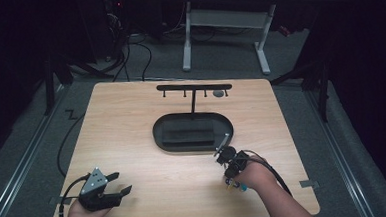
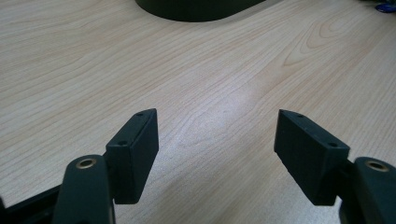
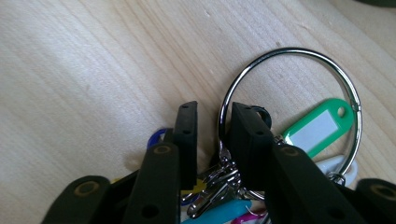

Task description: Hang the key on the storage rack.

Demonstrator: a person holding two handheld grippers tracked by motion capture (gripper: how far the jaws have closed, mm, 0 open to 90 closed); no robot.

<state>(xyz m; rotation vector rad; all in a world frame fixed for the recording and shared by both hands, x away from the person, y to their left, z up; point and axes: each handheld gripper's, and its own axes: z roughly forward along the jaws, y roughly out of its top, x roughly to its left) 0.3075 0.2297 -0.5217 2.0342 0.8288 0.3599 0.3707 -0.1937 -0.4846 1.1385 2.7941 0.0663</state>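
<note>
A large silver key ring (image 3: 289, 50) lies on the wooden table, carrying a green tag (image 3: 317, 128), a white tag and several coloured tags and clips. My right gripper (image 3: 214, 109) straddles the ring's left side. Its jaws stand a narrow gap apart, with the ring wire against the right one and bare wood showing beside the left one. In the high view the right gripper (image 1: 223, 154) sits just off the near right rim of the black oval tray (image 1: 157, 135). My left gripper (image 1: 120, 185) rests open at the near left, with nothing between its jaws (image 2: 217, 126).
A black T-shaped stand (image 1: 194, 87) with several hooks rises behind the tray, and a small grey disc (image 1: 219, 93) hangs near its right end. A dark flat block (image 1: 187, 135) lies in the tray. The table's front edge is close to both hands.
</note>
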